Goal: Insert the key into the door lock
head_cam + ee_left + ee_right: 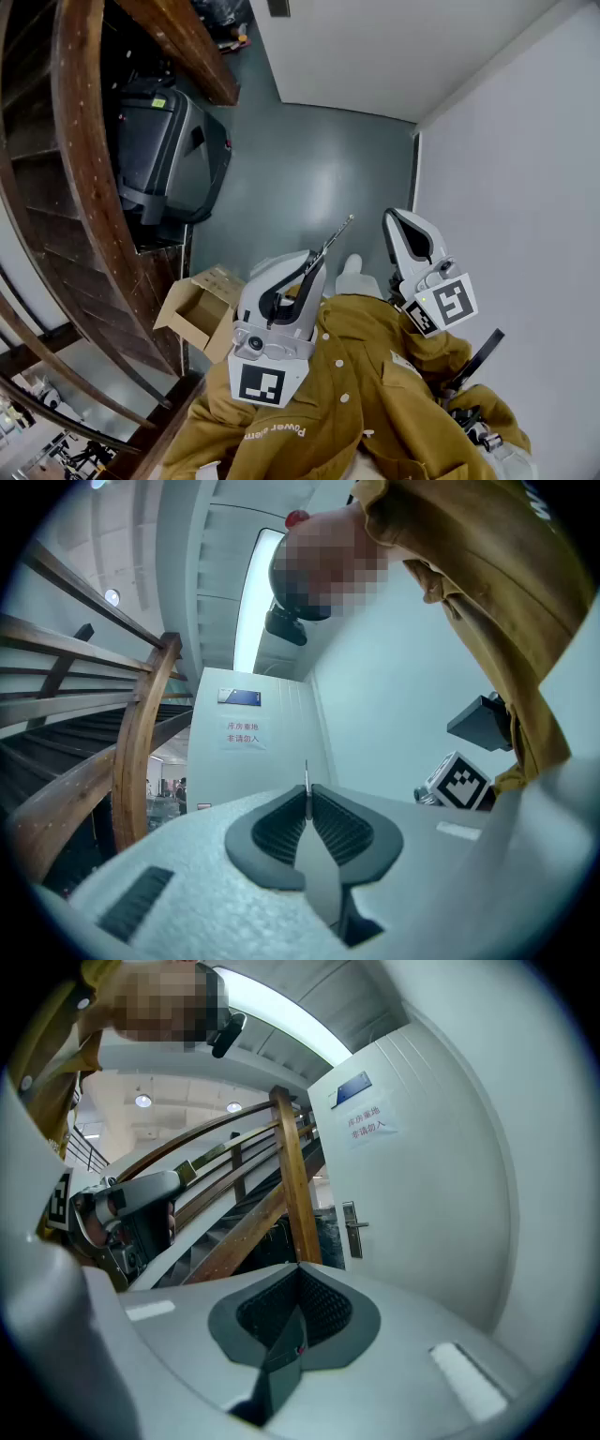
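A thin metal key (336, 234) sticks out forward from the tip of my left gripper (314, 262), whose jaws are shut on it. In the left gripper view the key blade (307, 778) stands edge-on between the pads of the left gripper (307, 797). It points toward a white door (246, 761) with a paper sign, still some way off. My right gripper (395, 220) is held beside it, shut with nothing in it. The right gripper view shows its closed jaws (298, 1271) and, farther off, the door's metal handle and lock plate (353, 1228).
A curved wooden stair railing (89, 178) runs along the left, with a post (298, 1180) near the door. A dark wheeled bin (169, 155) and an open cardboard box (195, 309) sit on the grey floor. A white wall (525, 169) closes the right side.
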`<state>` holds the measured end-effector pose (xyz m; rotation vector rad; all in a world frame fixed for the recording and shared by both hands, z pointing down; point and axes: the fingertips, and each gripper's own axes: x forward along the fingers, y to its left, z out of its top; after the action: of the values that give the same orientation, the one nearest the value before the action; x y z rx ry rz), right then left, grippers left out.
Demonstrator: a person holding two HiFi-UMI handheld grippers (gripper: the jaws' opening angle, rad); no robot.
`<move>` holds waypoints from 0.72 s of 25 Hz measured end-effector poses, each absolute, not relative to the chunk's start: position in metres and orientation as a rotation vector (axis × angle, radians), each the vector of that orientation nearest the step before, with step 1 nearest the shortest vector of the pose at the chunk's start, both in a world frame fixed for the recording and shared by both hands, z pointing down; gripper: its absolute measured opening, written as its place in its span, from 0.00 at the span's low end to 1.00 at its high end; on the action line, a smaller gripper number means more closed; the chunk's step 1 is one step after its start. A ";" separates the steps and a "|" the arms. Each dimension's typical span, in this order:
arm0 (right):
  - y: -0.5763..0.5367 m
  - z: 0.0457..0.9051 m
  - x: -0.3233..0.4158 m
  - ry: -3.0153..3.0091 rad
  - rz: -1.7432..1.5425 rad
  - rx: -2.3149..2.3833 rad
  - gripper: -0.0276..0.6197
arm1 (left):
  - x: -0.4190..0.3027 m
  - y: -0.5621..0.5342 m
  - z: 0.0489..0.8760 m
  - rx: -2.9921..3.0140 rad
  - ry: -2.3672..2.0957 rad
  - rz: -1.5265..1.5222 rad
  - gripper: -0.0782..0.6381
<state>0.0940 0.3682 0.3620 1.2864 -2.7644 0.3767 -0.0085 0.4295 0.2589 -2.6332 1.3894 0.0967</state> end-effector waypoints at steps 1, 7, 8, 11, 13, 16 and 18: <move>0.369 0.360 0.098 -2.769 0.366 1.271 0.05 | -0.002 0.429 0.260 -2.639 1.403 0.088 0.15; 0.376 0.354 0.115 -2.782 0.342 1.240 0.05 | 0.020 0.428 0.266 -2.697 1.482 0.068 0.15; 0.379 0.351 0.115 -2.788 0.320 1.233 0.05 | 0.021 0.430 0.266 -2.696 1.480 0.080 0.15; 0.386 0.343 0.114 -2.806 0.302 1.221 0.05 | 0.026 0.431 0.261 -2.711 1.458 0.107 0.15; 0.389 0.341 0.116 -2.821 0.324 1.219 0.05 | 0.032 0.430 0.258 -2.726 1.440 0.129 0.15; 0.392 0.340 0.120 -2.845 0.365 1.220 0.07 | 0.036 0.429 0.258 -2.766 1.435 0.178 0.15; 0.393 0.338 0.119 -2.833 0.348 1.220 0.17 | 0.035 0.428 0.259 -2.789 1.439 0.187 0.15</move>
<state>0.1194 0.3932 0.3382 1.2201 -2.8332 0.3477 0.0350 0.4282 0.2585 -2.7889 1.4392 0.1872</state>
